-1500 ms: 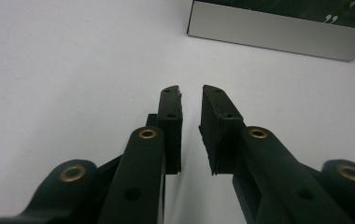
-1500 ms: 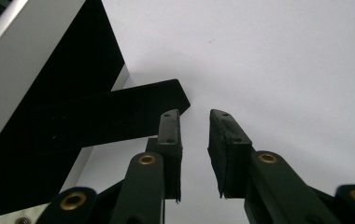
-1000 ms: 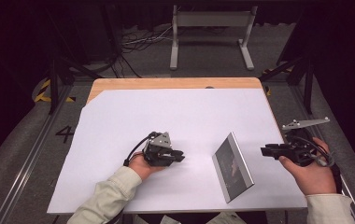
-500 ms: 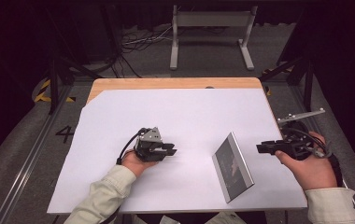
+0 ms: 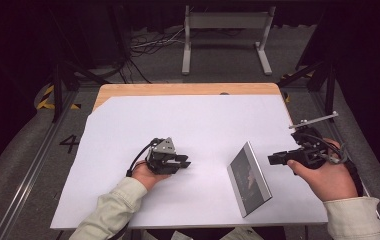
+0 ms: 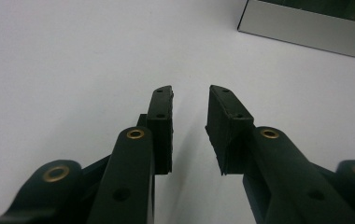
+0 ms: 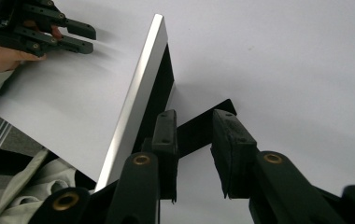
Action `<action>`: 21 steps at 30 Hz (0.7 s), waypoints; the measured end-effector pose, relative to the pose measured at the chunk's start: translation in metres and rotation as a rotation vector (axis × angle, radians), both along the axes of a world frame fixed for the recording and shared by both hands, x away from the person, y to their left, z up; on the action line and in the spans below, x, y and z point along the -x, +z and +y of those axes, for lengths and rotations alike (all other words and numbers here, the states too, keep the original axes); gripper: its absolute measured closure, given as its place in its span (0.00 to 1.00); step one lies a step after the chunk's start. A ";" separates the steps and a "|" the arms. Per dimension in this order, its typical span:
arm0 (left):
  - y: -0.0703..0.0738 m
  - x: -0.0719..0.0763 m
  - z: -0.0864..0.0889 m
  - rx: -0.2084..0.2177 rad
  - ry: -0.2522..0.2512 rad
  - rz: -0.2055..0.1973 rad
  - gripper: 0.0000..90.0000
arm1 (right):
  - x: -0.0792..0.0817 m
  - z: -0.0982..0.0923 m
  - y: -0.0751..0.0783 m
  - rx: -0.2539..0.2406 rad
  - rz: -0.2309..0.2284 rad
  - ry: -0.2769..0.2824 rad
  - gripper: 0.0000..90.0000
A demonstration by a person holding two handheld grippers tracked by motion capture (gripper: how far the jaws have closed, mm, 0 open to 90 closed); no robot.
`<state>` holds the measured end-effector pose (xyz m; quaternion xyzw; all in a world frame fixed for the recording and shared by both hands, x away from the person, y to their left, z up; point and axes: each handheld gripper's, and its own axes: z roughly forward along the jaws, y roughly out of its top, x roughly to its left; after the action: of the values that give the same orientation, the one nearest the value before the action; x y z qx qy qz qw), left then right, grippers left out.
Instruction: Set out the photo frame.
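Black rubber pads of my left fingers [image 6: 190,122] stand partly apart, just opened wider, holding nothing over the white paper-covered bench [image 5: 188,125]. My right fingers [image 7: 195,140], just narrowing, also grip nothing. The silver-framed dark picture frame [image 5: 248,177] stands propped at lower right in the high view, between both.

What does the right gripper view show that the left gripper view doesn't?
Right gripper view: the picture frame's black back and prop stand, the left gripper farther off, a sleeve. Left gripper view: the frame's silver front border; that gripper's jaws have just been opening, nothing between them. Both: the frame, the white sheet, open black jaws clear of the frame.
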<state>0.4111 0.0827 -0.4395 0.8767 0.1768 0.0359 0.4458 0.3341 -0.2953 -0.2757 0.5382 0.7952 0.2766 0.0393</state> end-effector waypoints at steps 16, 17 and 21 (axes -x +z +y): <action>0.000 -0.001 0.000 0.011 -0.002 0.009 0.79 | -0.005 0.013 0.011 0.012 0.077 -0.040 0.79; 0.000 -0.001 0.000 0.011 -0.002 0.009 0.79 | -0.005 0.013 0.011 0.012 0.077 -0.040 0.79; 0.000 -0.001 0.000 0.009 0.000 0.009 0.79 | -0.006 0.015 0.012 0.023 0.102 -0.045 0.79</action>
<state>0.4118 0.0828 -0.4393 0.8748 0.1790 0.0312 0.4491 0.3396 -0.2806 -0.2637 0.5690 0.7869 0.2387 0.0112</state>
